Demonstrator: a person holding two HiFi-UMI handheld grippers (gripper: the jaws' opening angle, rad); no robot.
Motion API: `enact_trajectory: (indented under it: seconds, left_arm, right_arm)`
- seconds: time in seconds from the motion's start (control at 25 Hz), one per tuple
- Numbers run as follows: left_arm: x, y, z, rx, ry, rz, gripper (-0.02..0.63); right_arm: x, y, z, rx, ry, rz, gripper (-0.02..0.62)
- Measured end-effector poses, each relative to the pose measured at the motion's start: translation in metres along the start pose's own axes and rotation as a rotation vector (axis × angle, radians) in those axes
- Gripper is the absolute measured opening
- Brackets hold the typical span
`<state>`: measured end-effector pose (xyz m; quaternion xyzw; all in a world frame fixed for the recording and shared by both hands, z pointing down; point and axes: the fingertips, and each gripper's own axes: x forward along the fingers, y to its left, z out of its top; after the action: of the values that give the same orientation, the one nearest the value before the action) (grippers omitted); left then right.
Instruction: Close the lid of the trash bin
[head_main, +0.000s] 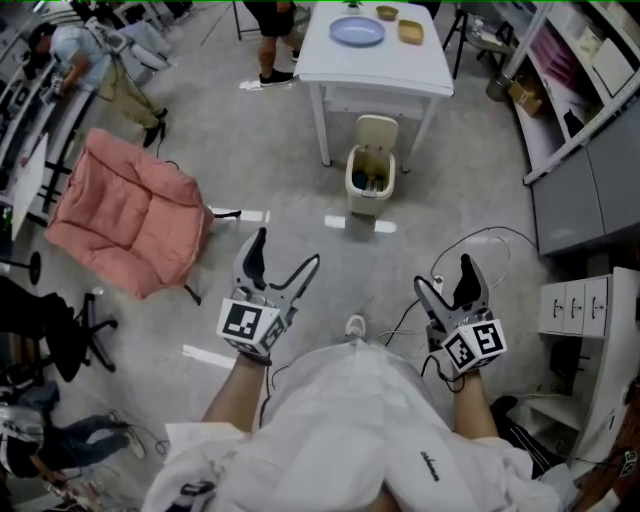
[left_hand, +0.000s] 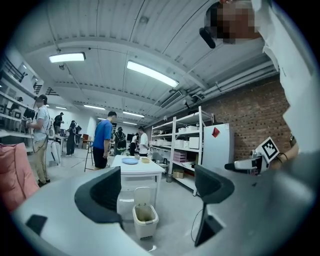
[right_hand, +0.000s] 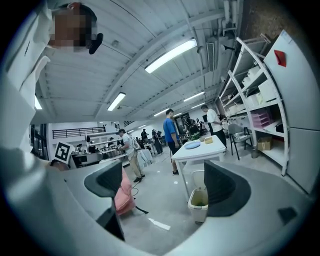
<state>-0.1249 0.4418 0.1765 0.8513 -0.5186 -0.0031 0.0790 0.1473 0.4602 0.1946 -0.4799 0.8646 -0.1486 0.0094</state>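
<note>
Facing the cream plastic trash bin (head_main: 369, 182), lid (head_main: 377, 131) upright, left claw (head_main: 287, 250) and right claw (head_main: 447, 283) gape empty, so approach likely comes first, then tipping that lid down.

Bright, even indoor light throughout. Source: long white fluorescent ceiling tubes (left_hand: 152, 73), seen in both gripper views, with slight bloom round each. Pale grey concrete floor (head_main: 300, 200) evenly lit; shadows faint, short, soft-edged. Head view sharp at centre, straight lines bowed toward the edges. Gripper views: strong fisheye, dark round vignette filling the corners. Close in, left gripper (left_hand: 157, 192) and right gripper (right_hand: 162, 186) render soft and smeared; background sharper
</note>
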Motion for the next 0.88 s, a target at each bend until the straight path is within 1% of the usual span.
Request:
enact_trajectory:
  seconds: [0.24,0.44,0.88]
  left_arm:
    - [0.02,0.0,-0.005,-0.018,-0.003,0.037,0.443]
    - [0.026,0.006,-0.003,-0.028,-0.001,0.05,0.443]
    - [0.061,0.019,0.006,-0.01,-0.001,0.032,0.443]
  right_arm:
    - [0.01,-0.026,0.005,0.002,0.004,0.013,0.505]
    - [0.017,-0.032,0.007,0.013,0.01,0.015,0.505]
    - [0.047,-0.046,0.012,0.024,0.012,0.017,0.505]
